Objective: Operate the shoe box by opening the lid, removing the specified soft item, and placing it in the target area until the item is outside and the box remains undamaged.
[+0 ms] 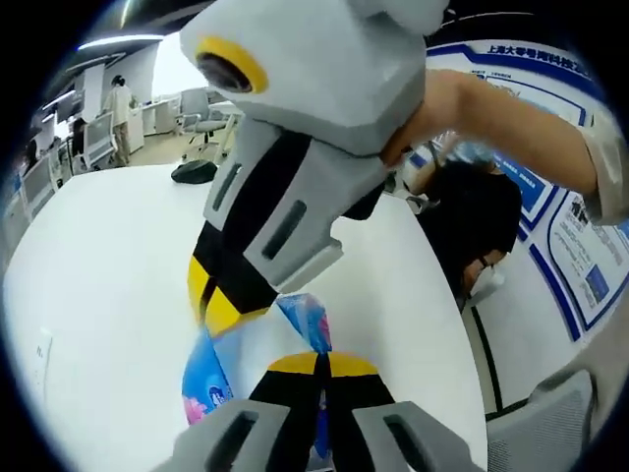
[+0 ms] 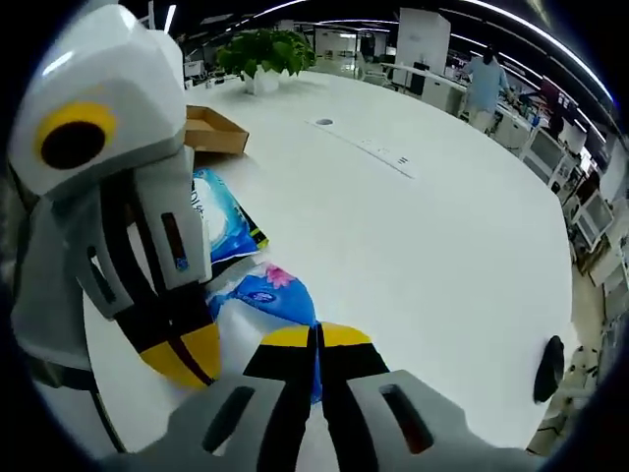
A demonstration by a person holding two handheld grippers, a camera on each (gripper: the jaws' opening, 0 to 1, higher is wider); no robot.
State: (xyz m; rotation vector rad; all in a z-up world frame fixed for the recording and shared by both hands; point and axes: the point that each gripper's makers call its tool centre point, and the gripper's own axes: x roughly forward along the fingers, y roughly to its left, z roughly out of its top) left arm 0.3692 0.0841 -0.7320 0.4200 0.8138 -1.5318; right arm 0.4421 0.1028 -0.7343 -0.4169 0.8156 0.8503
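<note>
A soft blue plastic packet [image 2: 273, 291] with a pink mark hangs just above the white table [image 2: 442, 256], stretched between both grippers. My right gripper [image 2: 316, 342] is shut on its near edge. My left gripper [image 2: 182, 356] comes in from the left, its yellow tips closed on the packet's other side. In the left gripper view the same packet [image 1: 209, 382] sits between my shut left gripper [image 1: 320, 366] and the right gripper [image 1: 222, 307] reaching down from above. A brown cardboard box [image 2: 212, 129] stands open at the back left. A second blue-and-white packet [image 2: 222, 222] lies in front of it.
A potted plant [image 2: 261, 49] and a built-in power strip [image 2: 379, 149] sit farther along the table. A small black object [image 2: 550, 370] lies near the far right edge. A person's arm [image 1: 511, 126] crosses above, and office chairs [image 1: 201, 110] stand beyond the table.
</note>
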